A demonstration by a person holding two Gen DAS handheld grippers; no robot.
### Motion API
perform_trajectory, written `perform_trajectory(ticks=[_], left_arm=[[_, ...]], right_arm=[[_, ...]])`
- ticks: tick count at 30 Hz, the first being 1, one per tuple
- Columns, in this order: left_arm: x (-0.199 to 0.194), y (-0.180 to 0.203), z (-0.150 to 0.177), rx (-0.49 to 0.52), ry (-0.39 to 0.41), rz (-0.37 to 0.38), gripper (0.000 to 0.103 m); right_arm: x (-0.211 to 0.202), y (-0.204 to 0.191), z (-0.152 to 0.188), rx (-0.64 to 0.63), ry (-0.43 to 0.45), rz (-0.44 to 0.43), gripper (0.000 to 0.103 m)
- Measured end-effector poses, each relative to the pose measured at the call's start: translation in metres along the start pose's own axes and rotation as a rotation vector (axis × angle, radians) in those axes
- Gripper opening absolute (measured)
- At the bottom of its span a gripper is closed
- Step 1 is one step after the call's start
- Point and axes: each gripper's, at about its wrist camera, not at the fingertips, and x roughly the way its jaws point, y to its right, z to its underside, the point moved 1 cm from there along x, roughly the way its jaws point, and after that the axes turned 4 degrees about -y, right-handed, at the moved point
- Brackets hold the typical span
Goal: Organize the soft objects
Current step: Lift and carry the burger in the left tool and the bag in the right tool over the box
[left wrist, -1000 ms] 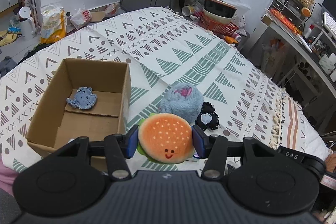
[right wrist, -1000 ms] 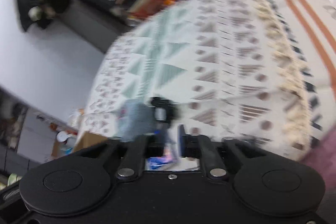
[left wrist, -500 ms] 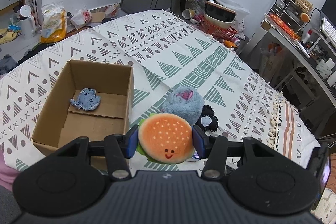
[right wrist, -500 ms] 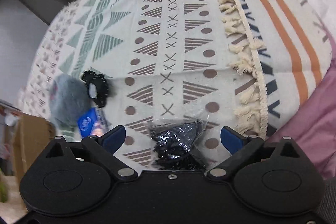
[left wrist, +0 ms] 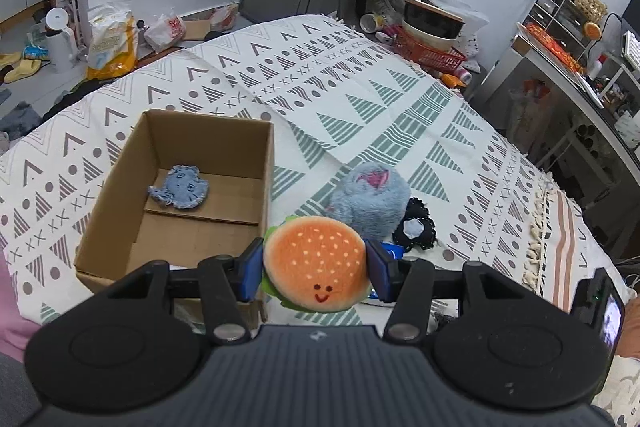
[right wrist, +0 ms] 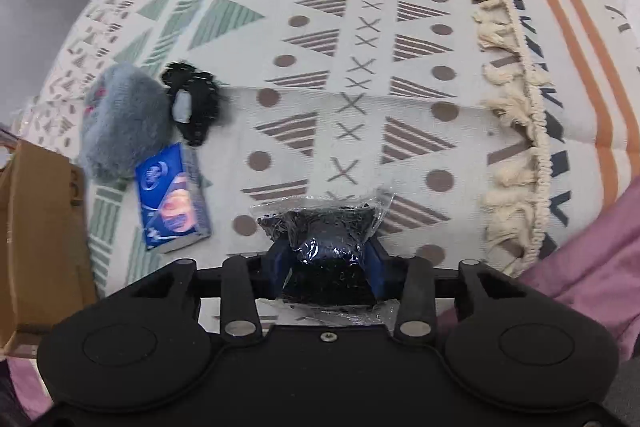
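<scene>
Left hand-held gripper (left wrist: pixel 315 269) pinches burger plush (left wrist: pixel 316 263) beside cardboard box (left wrist: pixel 192 187) | right hand-held gripper (right wrist: pixel 326 267), spread a moment ago, now pinches black bagged bundle (right wrist: pixel 326 227) | both ready for boxing

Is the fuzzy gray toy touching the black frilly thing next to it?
Touching. In the right wrist view the gray plush toy presses against the black scrunchie with no blanket showing between them; the left wrist view agrees.

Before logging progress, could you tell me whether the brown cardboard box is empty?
No, a small blue fabric patch lies inside the brown cardboard box.
</scene>
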Motion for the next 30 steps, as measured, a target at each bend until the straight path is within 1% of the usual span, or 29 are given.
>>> perform_trajectory(ticks=[4, 9, 16, 25, 30], left_arm=[[-0.002, -0.003, 0.002, -0.005, 0.004, -0.002, 0.052], [-0.005, -0.009, 0.003, -0.014, 0.009, -0.005, 0.052], [-0.012, -0.022, 0.001, -0.026, 0.024, -0.010, 0.052], [-0.025, -0.051, -0.012, -0.065, 0.056, -0.018, 0.052], [-0.026, -0.071, -0.021, -0.097, 0.064, -0.017, 0.052]], right_arm=[[-0.018, -0.008, 0.003, -0.036, 0.064, -0.048, 0.035], [-0.035, -0.015, 0.010, -0.049, 0.100, -0.103, 0.035], [-0.053, -0.032, 0.021, -0.069, 0.140, -0.146, 0.035], [-0.076, -0.069, 0.022, -0.129, 0.202, -0.221, 0.035], [-0.085, -0.093, 0.025, -0.168, 0.225, -0.241, 0.035]])
